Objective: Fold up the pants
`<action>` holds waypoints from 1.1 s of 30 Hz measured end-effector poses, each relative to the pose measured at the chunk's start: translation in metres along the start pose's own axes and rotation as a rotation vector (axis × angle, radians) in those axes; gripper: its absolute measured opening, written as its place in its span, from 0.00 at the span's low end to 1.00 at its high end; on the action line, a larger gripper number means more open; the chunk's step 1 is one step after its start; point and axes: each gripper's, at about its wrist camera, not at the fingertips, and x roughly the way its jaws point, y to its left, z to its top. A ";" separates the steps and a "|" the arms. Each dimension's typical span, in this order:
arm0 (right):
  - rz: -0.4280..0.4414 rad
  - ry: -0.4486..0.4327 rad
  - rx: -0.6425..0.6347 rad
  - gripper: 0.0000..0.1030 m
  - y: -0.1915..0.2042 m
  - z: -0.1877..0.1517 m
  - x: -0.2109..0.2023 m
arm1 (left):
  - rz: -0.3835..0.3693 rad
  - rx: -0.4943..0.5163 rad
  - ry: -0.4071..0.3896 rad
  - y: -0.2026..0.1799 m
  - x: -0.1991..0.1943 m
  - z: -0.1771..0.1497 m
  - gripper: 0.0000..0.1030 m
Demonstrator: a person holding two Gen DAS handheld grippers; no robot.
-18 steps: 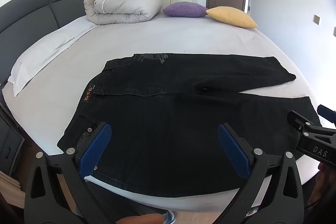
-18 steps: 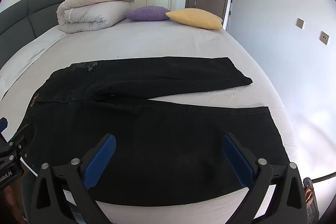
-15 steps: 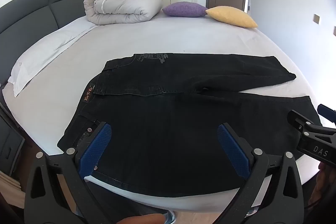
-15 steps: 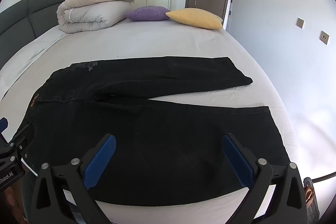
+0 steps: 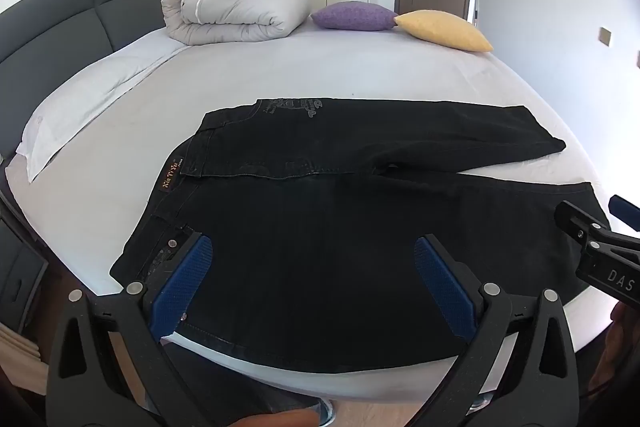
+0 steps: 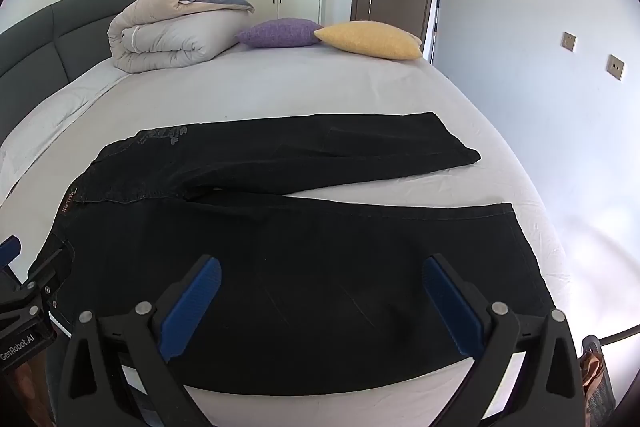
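Black pants (image 5: 360, 227) spread flat on bed (image 5: 320, 67); left hand-held gripper (image 5: 312, 279) and right hand-held gripper (image 6: 320, 299) hover at six o'clock, jaws apart, empty.

- Black pants (image 6: 304, 259) lie flat on the bed (image 6: 320, 87), legs spread apart.
- The right gripper (image 6: 320, 301) hovers over the pants' near leg, fingers (image 6: 192, 307) wide apart.

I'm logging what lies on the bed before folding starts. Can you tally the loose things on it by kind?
Pants: 1
Folded duvet: 1
Throw pillows: 2, purple pillow and yellow pillow
White pillow: 1
Total: 5
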 end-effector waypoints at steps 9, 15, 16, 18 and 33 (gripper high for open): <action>0.004 -0.007 0.011 1.00 -0.001 0.000 -0.002 | 0.000 0.000 0.004 0.005 0.003 -0.005 1.00; 0.004 -0.008 0.011 1.00 0.000 -0.001 -0.002 | 0.000 0.000 0.007 0.007 0.004 -0.007 1.00; 0.004 -0.009 0.012 1.00 0.000 -0.001 -0.002 | 0.000 0.000 0.008 0.008 0.005 -0.007 1.00; 0.005 -0.008 0.013 1.00 0.000 -0.001 -0.002 | 0.000 0.001 0.009 0.007 0.005 -0.007 1.00; 0.006 -0.009 0.012 1.00 0.003 -0.002 -0.002 | 0.001 0.001 0.016 0.009 0.009 -0.009 1.00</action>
